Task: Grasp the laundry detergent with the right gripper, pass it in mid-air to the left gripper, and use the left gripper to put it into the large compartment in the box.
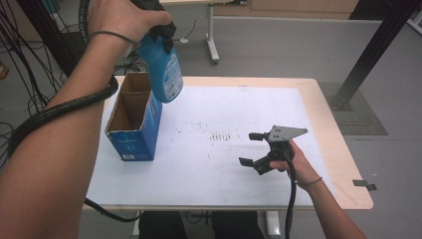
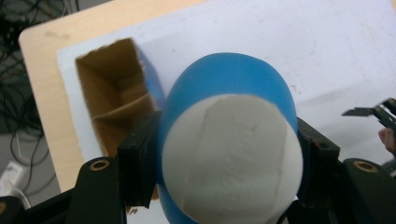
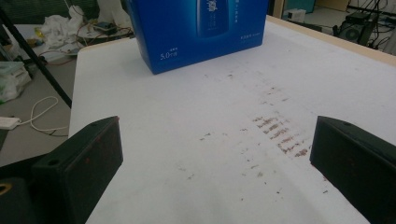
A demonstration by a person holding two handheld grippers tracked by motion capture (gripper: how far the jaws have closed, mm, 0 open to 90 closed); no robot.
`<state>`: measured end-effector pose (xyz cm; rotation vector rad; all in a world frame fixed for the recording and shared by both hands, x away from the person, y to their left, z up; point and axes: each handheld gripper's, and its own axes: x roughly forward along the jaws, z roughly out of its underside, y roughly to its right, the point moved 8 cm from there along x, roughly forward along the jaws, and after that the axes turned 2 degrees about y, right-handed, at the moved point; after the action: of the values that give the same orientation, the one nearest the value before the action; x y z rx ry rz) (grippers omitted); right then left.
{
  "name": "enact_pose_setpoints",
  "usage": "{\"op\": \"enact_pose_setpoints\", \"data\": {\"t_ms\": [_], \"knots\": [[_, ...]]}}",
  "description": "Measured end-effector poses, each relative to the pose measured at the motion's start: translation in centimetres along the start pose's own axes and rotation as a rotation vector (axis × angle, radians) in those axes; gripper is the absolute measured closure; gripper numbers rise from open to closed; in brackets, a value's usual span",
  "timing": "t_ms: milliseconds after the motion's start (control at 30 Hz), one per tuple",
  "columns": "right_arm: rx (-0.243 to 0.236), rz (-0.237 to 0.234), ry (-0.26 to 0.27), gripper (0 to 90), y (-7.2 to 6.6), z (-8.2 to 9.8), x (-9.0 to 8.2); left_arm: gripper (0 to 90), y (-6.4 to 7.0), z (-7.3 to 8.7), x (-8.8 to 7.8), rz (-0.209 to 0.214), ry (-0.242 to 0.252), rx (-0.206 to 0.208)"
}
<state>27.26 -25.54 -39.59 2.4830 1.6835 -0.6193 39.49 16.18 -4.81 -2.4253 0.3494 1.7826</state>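
Note:
A blue bottle (image 1: pixel 163 72) hangs in the air above the table, bottom end down, with my left gripper (image 1: pixel 158 31) shut on its upper part. In the left gripper view the bottle's pale cap end (image 2: pixel 232 161) sits between the two black pads (image 2: pixel 140 161). Just below and left of the bottle stands an open blue carton (image 1: pixel 132 119) with a cardboard divider inside (image 2: pixel 116 109). My right gripper (image 1: pixel 251 148) rests low over the white table top (image 1: pixel 219 164) at the right, jaws wide apart with nothing between them. Its view faces the carton's blue side (image 3: pixel 187 32).
Brown smudges (image 1: pixel 221 136) mark the white sheet near the table's middle. The wooden table edge (image 1: pixel 343 159) runs along the right. Cables (image 1: pixel 15 55) and a black frame post (image 1: pixel 370 50) stand off the table on the floor.

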Motion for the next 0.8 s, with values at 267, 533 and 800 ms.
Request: {"op": "enact_pose_setpoints", "data": {"t_ms": [267,533,800], "knots": [[0.004,0.016,0.008,2.4,-0.1,0.0,-0.1,36.8,-3.7,0.4,0.9,-0.051,-0.033,-0.141],[0.013,0.021,0.007,2.4,0.0,0.2,0.1,36.9,-5.9,0.8,2.3,-0.117,-0.065,-0.239],[0.008,0.022,0.013,2.4,0.0,-0.1,0.4,37.0,-6.7,1.0,3.1,-0.164,-0.085,-0.292]]}}
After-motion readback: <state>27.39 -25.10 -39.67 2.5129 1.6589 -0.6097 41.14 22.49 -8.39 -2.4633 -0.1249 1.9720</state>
